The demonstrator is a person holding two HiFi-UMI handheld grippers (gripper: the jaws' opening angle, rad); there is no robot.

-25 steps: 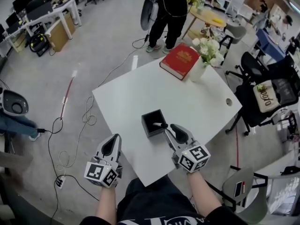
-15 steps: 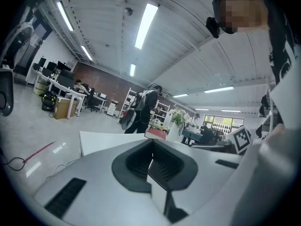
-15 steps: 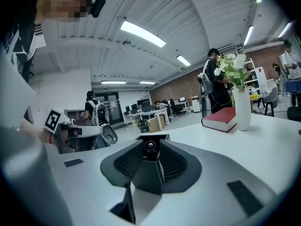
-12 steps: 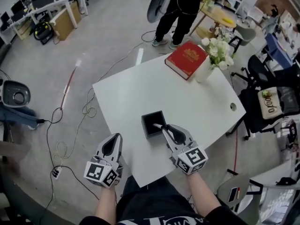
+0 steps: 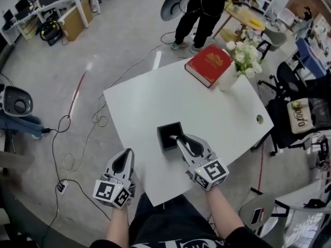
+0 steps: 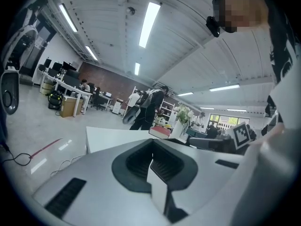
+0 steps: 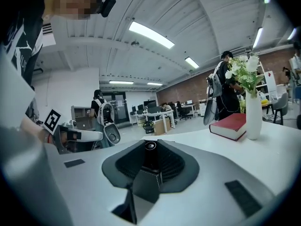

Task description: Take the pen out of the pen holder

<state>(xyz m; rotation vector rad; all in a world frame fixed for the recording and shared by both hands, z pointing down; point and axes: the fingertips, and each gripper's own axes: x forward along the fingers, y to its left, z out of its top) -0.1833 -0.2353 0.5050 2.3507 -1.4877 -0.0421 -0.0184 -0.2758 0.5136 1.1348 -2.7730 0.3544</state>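
While the head view is showing the right gripper (image 5: 182, 139) reaching over the black pen holder (image 5: 162, 139) on the white table (image 5: 155, 99), the right gripper view is adding the pen (image 7: 149, 146), seated in that holder, between its closing jaws, not yet pinched; the left gripper (image 5: 124, 156) is hovering off the table's near edge, its own view showing fingers (image 6: 165, 165) pressed together on nothing.

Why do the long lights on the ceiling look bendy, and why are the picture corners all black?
Left gripper view: the wide-angle lens bends the ceiling lights and leaves black corners. Right gripper view: same round black rim, and the ceiling light glares white. Head view: even light, and the table looks sharp.
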